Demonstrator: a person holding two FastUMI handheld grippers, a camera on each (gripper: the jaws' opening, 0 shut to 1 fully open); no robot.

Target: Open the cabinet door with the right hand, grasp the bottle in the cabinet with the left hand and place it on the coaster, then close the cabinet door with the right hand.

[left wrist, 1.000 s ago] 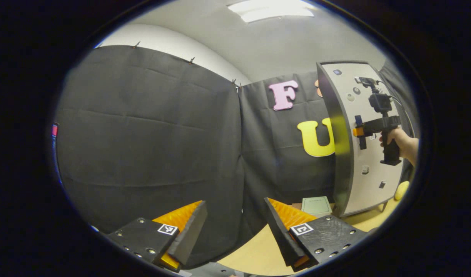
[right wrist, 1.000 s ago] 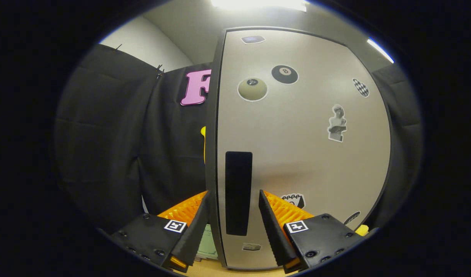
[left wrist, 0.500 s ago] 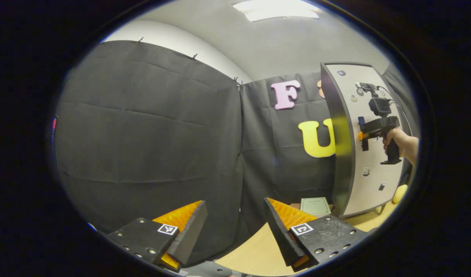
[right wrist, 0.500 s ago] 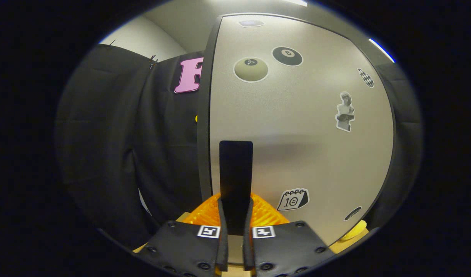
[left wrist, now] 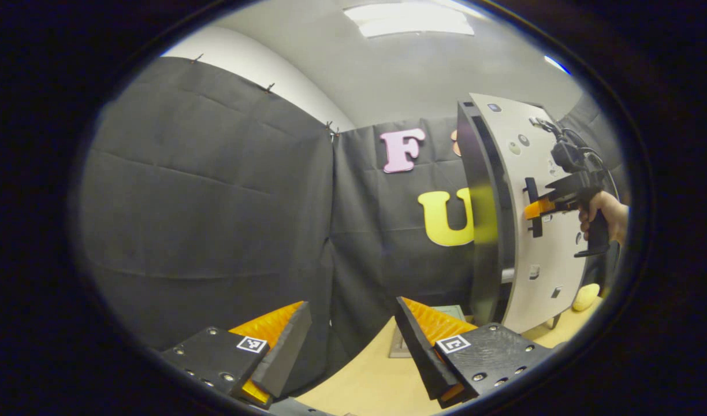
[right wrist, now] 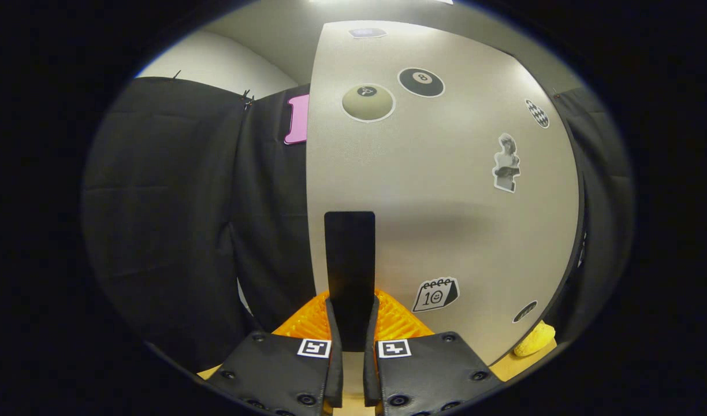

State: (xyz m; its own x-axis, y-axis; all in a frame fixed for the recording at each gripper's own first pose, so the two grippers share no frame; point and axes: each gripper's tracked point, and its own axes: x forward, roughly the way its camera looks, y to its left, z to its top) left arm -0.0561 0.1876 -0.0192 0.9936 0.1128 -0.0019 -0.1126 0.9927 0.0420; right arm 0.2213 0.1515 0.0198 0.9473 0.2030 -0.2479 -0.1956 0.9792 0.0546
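Right gripper (right wrist: 352,346) jaws pinch the handle (right wrist: 349,271) of the ajar cabinet door (right wrist: 446,202); left gripper (left wrist: 350,335) jaws spread.

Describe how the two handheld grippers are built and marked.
The left gripper has black bolted finger blocks, each bearing a small square black-and-white tag. The right gripper shows the same blocks and tags. Seen from the left gripper view, it has a black pistol grip, a camera on top and a cable trailing back.

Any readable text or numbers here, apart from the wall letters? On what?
"8": black ball sticker on the door.
"10": calendar sticker, same door.
Tan ball sticker: mark too small to read.
Square tags on the right gripper: patterns, no text.
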